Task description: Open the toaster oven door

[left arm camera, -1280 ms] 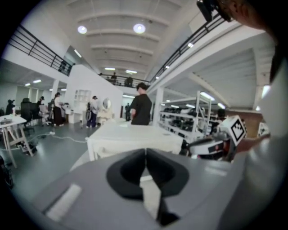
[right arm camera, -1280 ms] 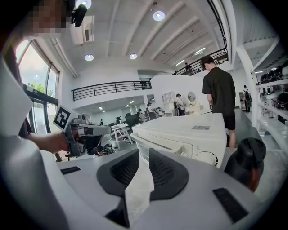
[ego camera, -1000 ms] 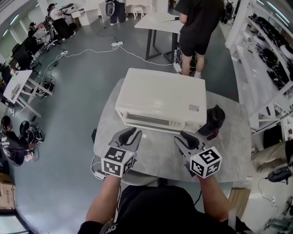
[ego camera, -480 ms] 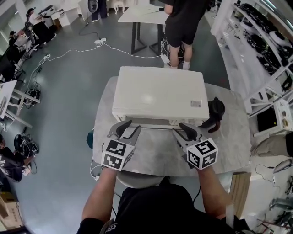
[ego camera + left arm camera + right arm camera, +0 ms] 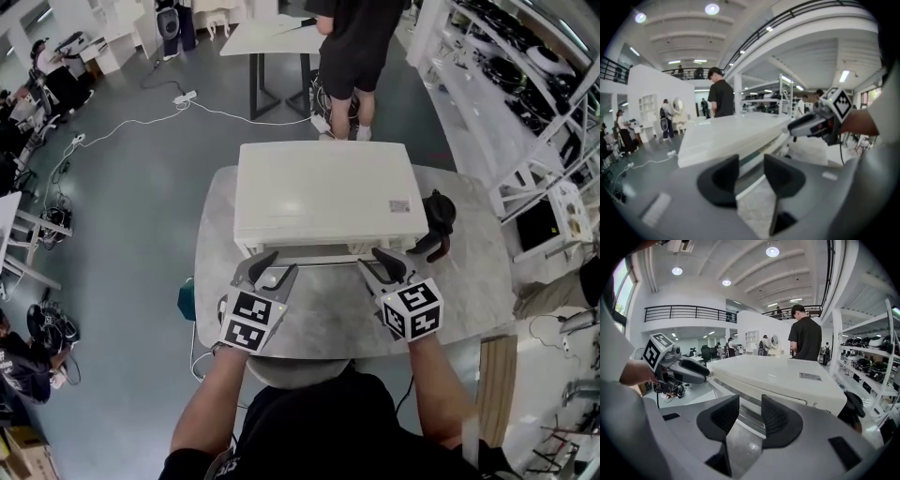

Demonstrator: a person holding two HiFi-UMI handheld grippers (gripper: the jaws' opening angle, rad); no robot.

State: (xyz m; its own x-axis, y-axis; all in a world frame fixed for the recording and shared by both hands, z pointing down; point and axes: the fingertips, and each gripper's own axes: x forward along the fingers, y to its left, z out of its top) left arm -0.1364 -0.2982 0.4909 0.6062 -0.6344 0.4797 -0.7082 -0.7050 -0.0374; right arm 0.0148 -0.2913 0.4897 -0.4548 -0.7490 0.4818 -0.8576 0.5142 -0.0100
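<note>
1. The oven [image 5: 323, 192] sits in the middle of the grey table [image 5: 328, 314], its front toward the person. It now fills more of the head view than a second ago. The door looks shut, so the opening itself has not begun.
2. Both grippers have come forward from mid-table to the oven's front edge. The left gripper [image 5: 275, 265] is at the left end of the handle [image 5: 319, 263] and the right gripper [image 5: 380, 261] is at its right end. I take this as the reach being nearly finished, with the grasp on the handle as the next step.
3. The left fingers stand apart and are widening. The bar lies just ahead of the gap, and nothing is pinched.
4. The right fingers also stand apart but are drawing in. In the right gripper view the bar and door front show through the gap, and the pads are not pressing on it.
5. As for writing, a small sticker [image 5: 400, 206] on the oven's top is too fine to read. The cubes carry only black-and-white square markers. I can see no brand name.
</note>
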